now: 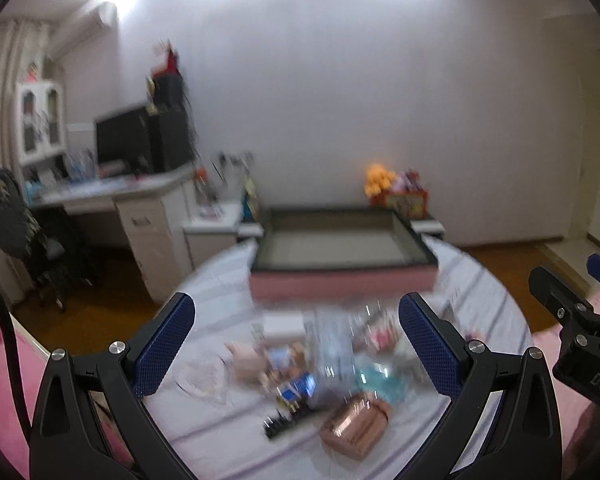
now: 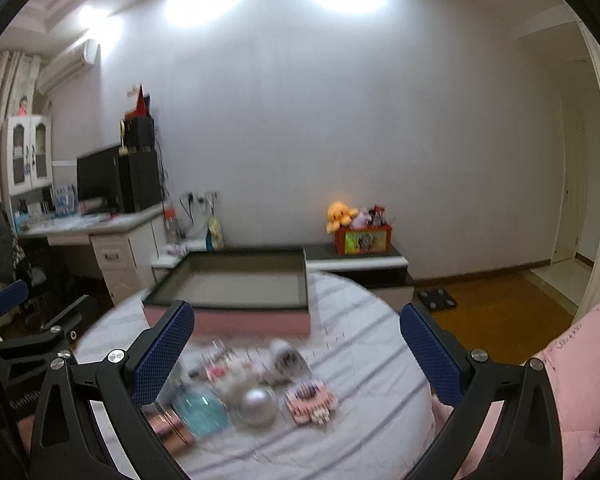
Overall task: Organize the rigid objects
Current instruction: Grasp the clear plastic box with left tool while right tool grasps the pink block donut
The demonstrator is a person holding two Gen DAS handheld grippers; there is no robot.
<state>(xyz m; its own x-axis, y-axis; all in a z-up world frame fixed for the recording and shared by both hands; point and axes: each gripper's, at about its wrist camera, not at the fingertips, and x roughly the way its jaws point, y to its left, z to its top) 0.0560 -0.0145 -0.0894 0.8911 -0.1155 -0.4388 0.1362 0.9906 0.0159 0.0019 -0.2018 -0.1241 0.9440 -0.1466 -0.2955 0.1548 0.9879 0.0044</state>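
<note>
The left tool (image 1: 296,344) stands wide open with nothing between its blue pads, hovering above the clutter on the round desk (image 1: 488,304) with its striped cloth; the right tool (image 2: 296,354) is likewise spread wide and empty, and each shows at the edge of the other's view. Directly below the left tool, towards the near edge of the desk, lies a copper-coloured box (image 1: 356,426) with a dark comb-like piece (image 1: 286,426) beside it; it looks stiff and glossy, so it would probably slip unless gripped squarely across its flat sides. Below the right tool sit a blue-tinted clear bottle (image 2: 200,410) and a silver ball (image 2: 258,404), just beside each other, with a pink patterned pack (image 2: 310,400) to their right. The ball is likely smooth and prone to roll, best pinched across its widest part; the bottle seems light and possibly fragile. Motion blur hides finer detail. At the far edge of the desk rests an open, shallow tray (image 1: 344,270) with a pink base, seemingly the place for sorting.
</note>
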